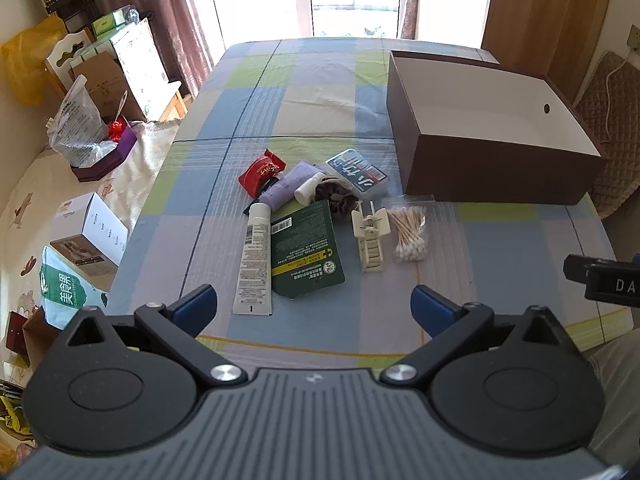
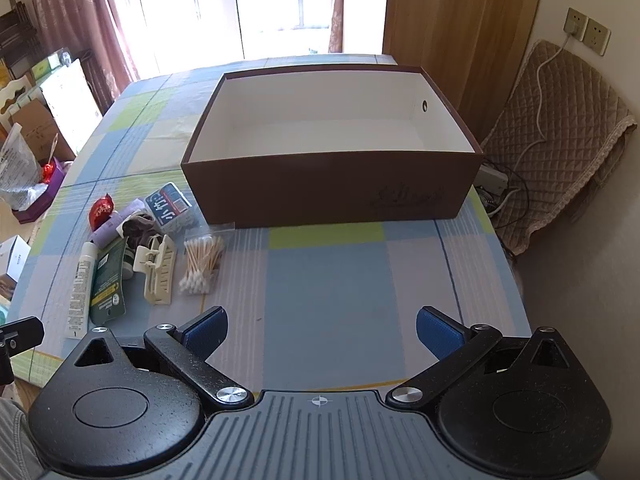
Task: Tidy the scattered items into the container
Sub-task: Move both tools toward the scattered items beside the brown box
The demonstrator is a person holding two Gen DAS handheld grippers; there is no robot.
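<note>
A checked-cloth table (image 2: 320, 280) carries a brown box (image 2: 332, 188) and a cluster of small toiletries (image 1: 304, 216).

From the right gripper (image 2: 322, 330), with its jaws wide apart and holding nothing, the cloth (image 2: 328, 280) ahead lies bare up to the box (image 2: 332, 192) at 12 o'clock, whose near wall blocks a low approach while its open top is free. The pile (image 2: 140, 240) crowds the cloth at 10 o'clock, the swabs (image 2: 202, 260) nearest the box, with only a narrow gap between. From the left gripper (image 1: 314, 306), also spread wide, the pile (image 1: 308, 220) lies straight ahead at 12 o'clock, and bare cloth (image 1: 304, 92) stretches beyond it.
</note>
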